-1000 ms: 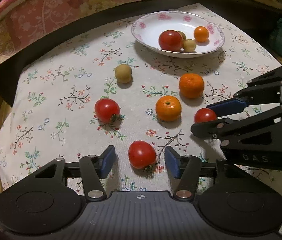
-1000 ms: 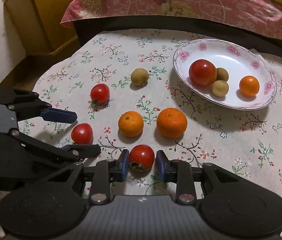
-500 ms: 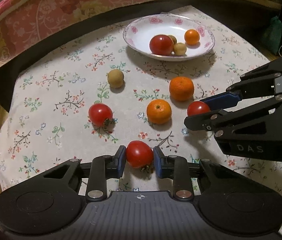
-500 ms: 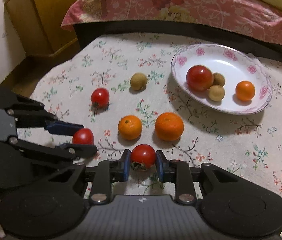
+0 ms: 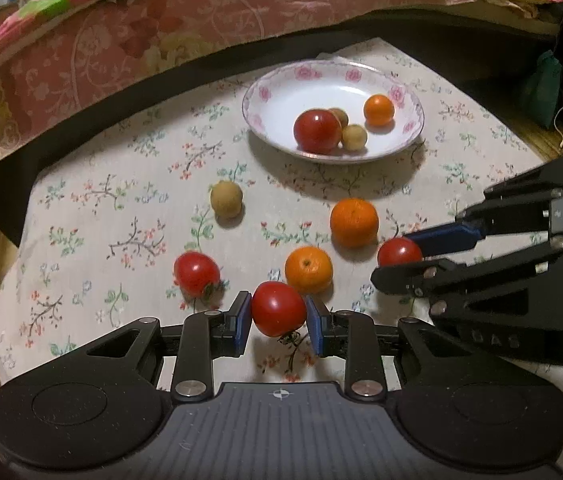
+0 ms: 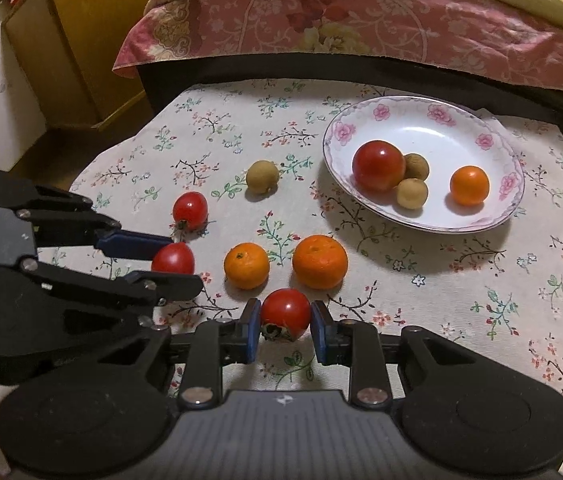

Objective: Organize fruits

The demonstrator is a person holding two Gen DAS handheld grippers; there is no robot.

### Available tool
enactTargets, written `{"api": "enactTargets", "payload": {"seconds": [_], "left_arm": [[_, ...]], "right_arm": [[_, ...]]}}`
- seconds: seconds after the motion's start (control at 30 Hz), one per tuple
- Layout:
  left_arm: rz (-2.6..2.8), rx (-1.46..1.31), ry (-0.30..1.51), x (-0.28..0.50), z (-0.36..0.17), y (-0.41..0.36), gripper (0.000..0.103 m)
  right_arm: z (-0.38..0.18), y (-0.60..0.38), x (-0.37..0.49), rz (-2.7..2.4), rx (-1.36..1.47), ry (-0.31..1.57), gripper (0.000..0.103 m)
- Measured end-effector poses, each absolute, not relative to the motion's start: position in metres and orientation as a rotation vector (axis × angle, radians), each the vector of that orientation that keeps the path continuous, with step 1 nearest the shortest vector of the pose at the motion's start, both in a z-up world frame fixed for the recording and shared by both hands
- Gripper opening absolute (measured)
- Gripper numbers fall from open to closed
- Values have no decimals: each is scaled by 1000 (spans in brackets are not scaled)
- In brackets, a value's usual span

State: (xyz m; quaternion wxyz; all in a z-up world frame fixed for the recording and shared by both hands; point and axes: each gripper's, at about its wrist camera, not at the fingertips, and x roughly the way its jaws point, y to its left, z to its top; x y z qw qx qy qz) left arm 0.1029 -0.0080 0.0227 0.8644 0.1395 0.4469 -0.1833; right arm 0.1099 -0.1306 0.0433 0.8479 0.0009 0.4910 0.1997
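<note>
My left gripper [image 5: 278, 317] is shut on a red tomato [image 5: 277, 306] at the cloth's near edge. My right gripper [image 6: 285, 322] is shut on another red tomato [image 6: 284, 312]. Each shows in the other's view: the right gripper [image 5: 395, 258] with its tomato [image 5: 399, 250], the left gripper [image 6: 181, 260] with its tomato [image 6: 172, 258]. On the floral cloth lie a third tomato [image 5: 196, 272], two oranges [image 5: 354, 222] [image 5: 308, 269] and a longan [image 5: 226, 199]. The flowered plate [image 5: 293, 92] at the back holds a big tomato [image 5: 317, 130], two longans and a small orange [image 5: 378, 109].
A bed with a pink flowered cover [image 5: 201, 20] runs along the far side of the cloth-covered table [image 6: 481, 280]. A yellow wooden cabinet [image 6: 81, 40] stands at the back left in the right wrist view. A green pouch [image 5: 543, 84] hangs at the far right.
The left jaws, wide apart around the tomato a second ago, have closed on it. The right pads have pressed in on their tomato. Neither hand has shifted much.
</note>
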Motion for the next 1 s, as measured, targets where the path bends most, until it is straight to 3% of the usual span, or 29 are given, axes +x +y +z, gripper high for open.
{"api": "enactTargets", "payload": {"seconds": [0.57, 1.0], "left_arm": [[-398, 288, 890, 109, 37, -17, 39], [-265, 215, 951, 82, 39, 53, 44]], "right_arm": [[57, -146, 109, 387, 39, 993, 27], [57, -138, 107, 416, 46, 1004, 27]]}}
